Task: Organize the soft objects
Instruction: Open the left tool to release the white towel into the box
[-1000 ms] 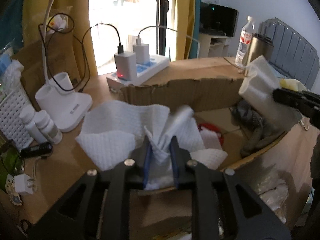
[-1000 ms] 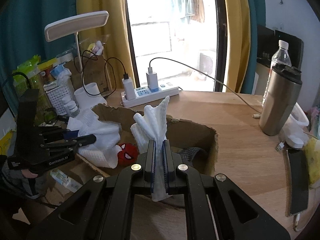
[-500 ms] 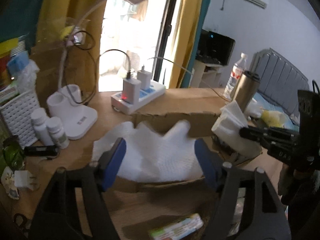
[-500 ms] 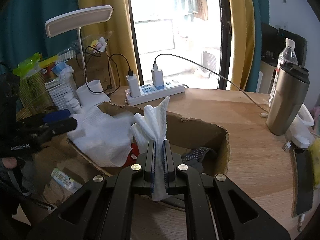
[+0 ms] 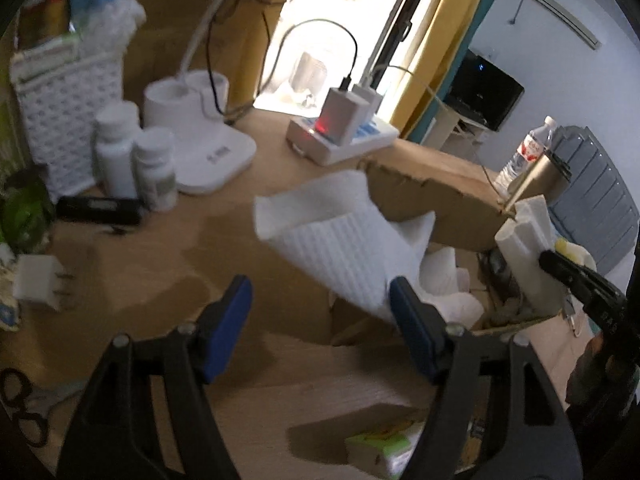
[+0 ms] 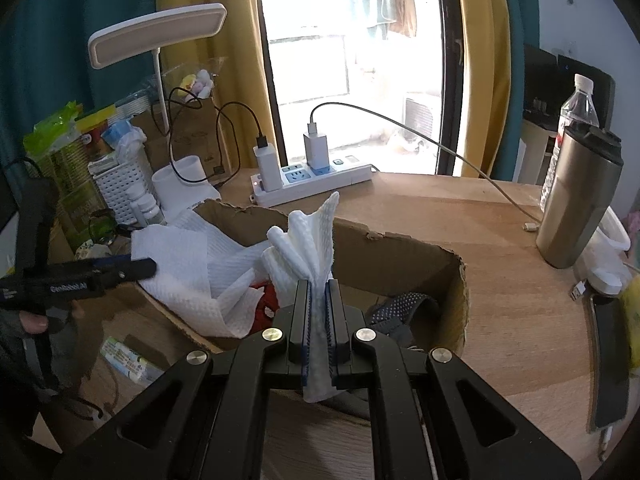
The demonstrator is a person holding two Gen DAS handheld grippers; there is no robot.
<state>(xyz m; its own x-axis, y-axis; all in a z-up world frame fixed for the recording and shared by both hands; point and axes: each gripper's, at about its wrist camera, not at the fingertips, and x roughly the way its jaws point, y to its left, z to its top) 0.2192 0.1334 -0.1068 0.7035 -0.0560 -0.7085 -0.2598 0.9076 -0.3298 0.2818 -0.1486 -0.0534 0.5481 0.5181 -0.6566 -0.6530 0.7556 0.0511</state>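
A cardboard box (image 6: 404, 256) sits on the wooden desk. A large white textured cloth (image 5: 344, 240) drapes over its left rim; it also shows in the right wrist view (image 6: 188, 256). My left gripper (image 5: 320, 312) is open and empty, just in front of that cloth. My right gripper (image 6: 318, 316) is shut on a second white cloth (image 6: 308, 248), held upright above the box; it shows in the left wrist view (image 5: 528, 240). A red toy (image 6: 266, 306) and a dark dotted fabric (image 6: 404, 306) lie inside the box.
A power strip (image 6: 316, 180) with chargers, a white lamp base (image 5: 200, 136), pill bottles (image 5: 136, 160) and a white basket (image 5: 64, 120) stand behind the box. A steel tumbler (image 6: 576, 196) and water bottle (image 6: 576, 112) stand at right. A green packet (image 5: 380, 448) lies near my left gripper.
My left gripper opened and let go of the large white cloth, which now lies over the box's rim, then drew back to the left. My right gripper kept hold of its cloth.
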